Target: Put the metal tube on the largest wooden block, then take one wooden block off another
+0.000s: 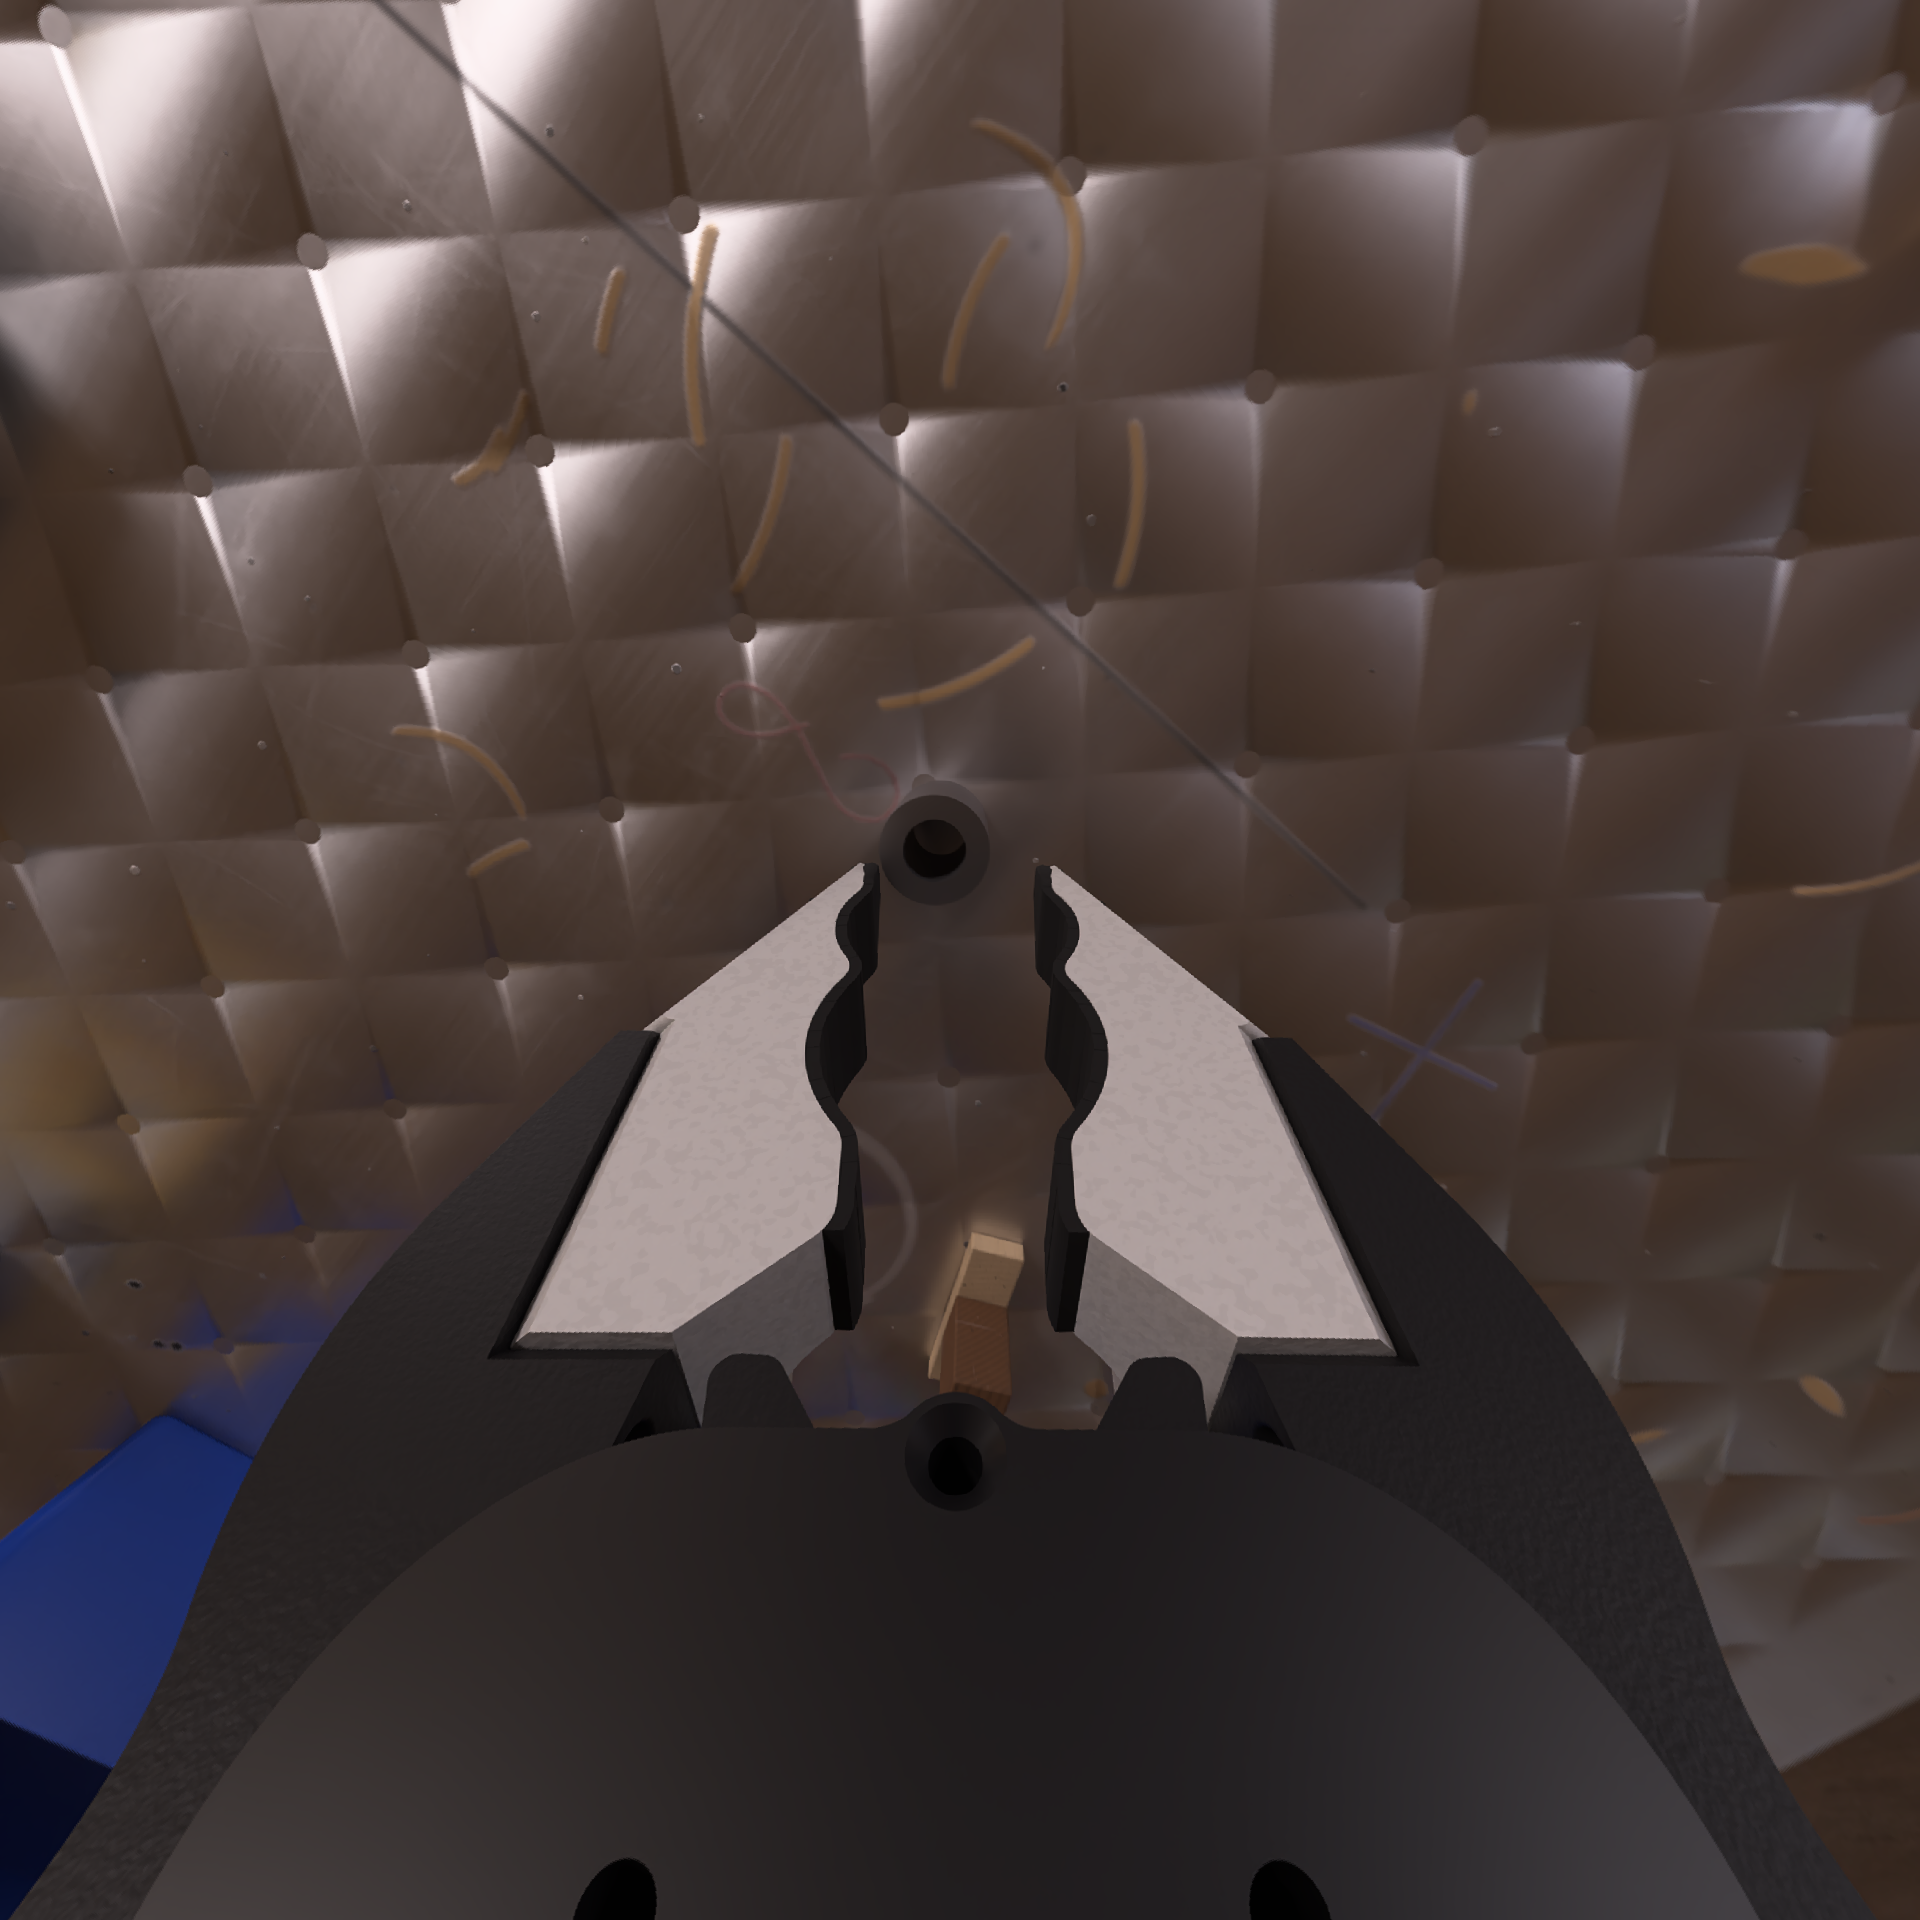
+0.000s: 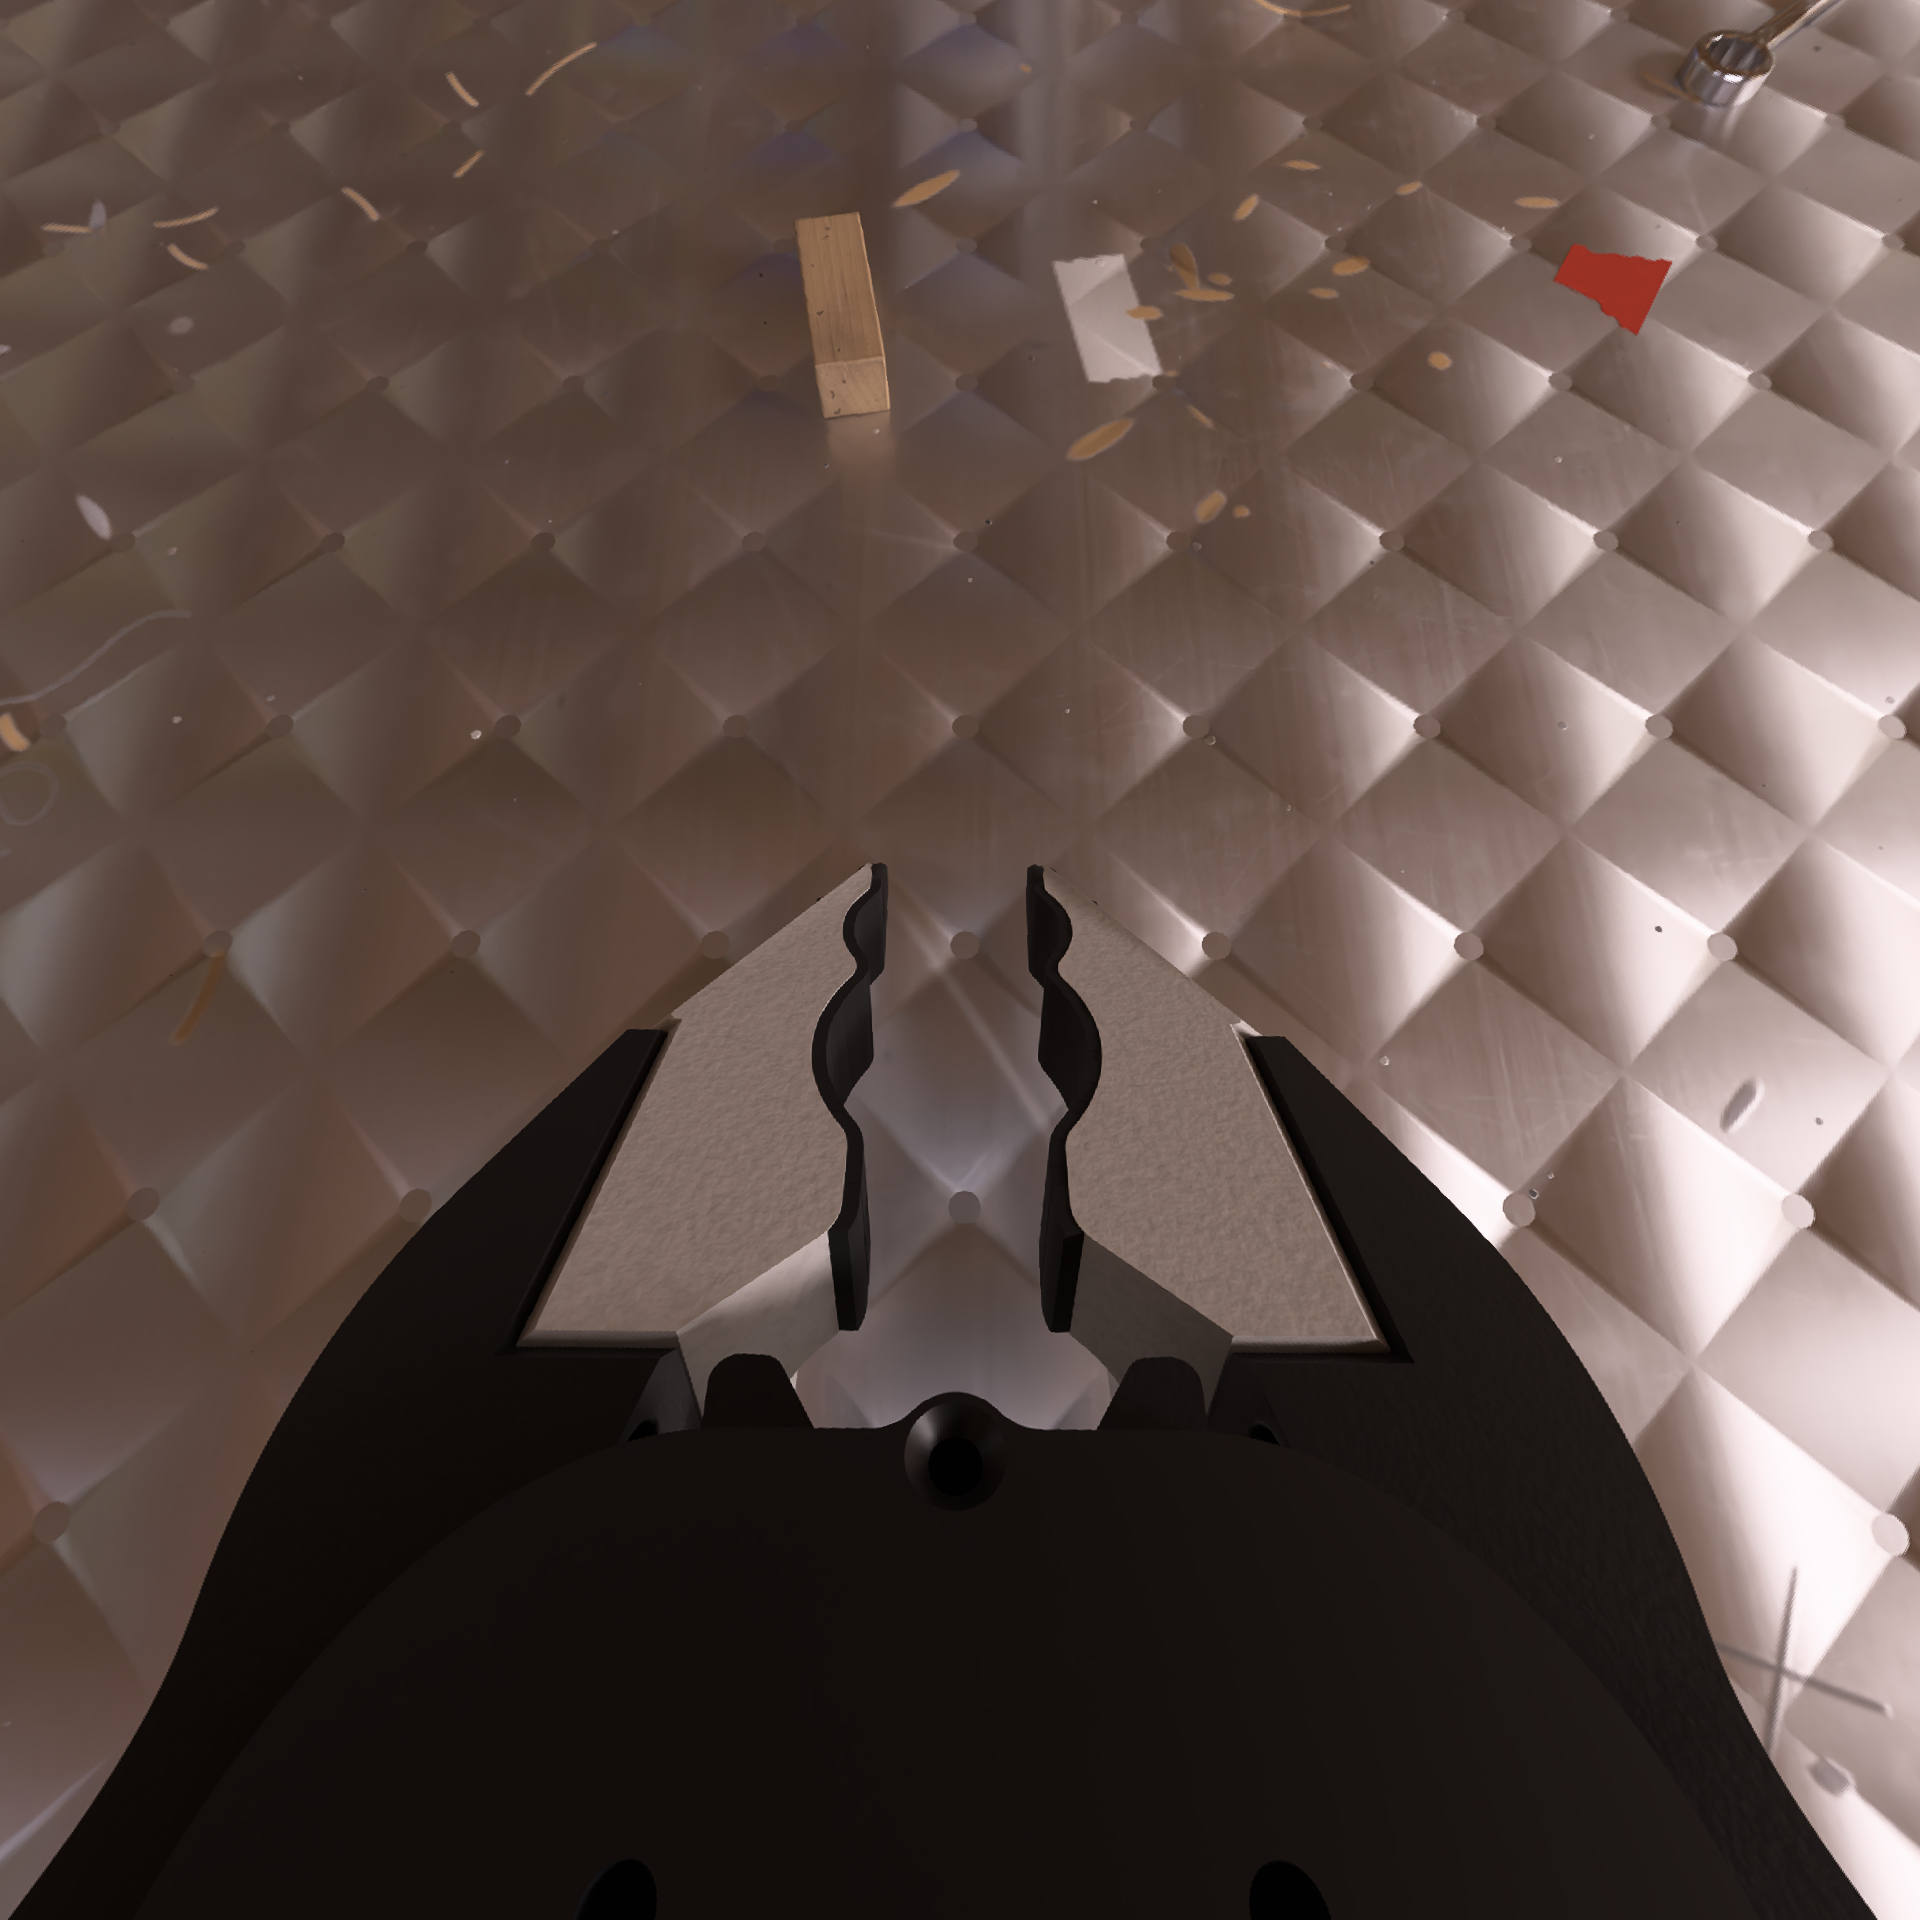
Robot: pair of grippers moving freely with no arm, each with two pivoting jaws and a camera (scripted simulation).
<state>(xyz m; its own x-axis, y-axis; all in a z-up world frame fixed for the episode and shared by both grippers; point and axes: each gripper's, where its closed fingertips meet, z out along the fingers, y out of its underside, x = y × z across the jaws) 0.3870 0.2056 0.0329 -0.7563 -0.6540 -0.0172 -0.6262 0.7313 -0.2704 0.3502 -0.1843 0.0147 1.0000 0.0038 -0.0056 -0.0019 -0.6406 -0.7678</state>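
Left gripper (image 1: 954, 883): jaws apart, empty; metal tube (image 1: 933, 850) upright on the desk (image 1: 1455, 623), just beyond the tips, off-centre. Risk: closing now tips it. Right gripper (image 2: 956, 883) likewise parted, empty; wooden block (image 2: 842, 312) far ahead.

Glossy, scratched metal tabletop (image 2: 1351, 727), matt pale wooden block (image 2: 844, 312), dull dark metal tube (image 1: 933, 850), shiny steel wrench (image 2: 1730, 62).

Metal tube (image 1: 933, 850): dark, seen end-on with open bore showing, lying on the table.
Wooden block (image 2: 842, 315): pale, long, lying flat.
Stacked wooden blocks (image 1: 977, 1320): small pale block atop a browner one.
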